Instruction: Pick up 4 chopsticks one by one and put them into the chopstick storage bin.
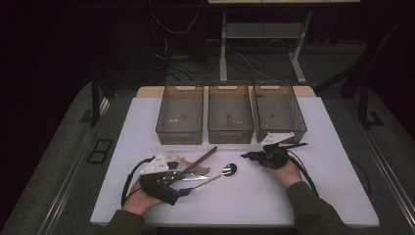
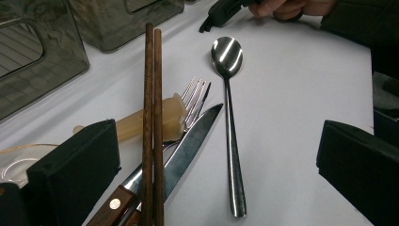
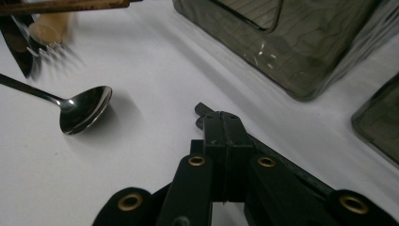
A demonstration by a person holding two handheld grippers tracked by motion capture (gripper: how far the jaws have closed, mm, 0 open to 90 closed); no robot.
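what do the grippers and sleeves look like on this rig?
Both grippers are black. The left gripper and the right gripper each carry a pale grey three-cornered plate on top and trail a black cable. The left's pads are blocky and matte; the right's linkage has brass-coloured rivets. The sleeves are dark olive green.

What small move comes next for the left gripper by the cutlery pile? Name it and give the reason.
Probably ease the left gripper forward and close on the chopsticks. Its jaws stand open on either side of the pile, and the chopsticks lie on top, across the knife and fork, so they look easiest to lift first. The right gripper is shut, apart from the spoon.
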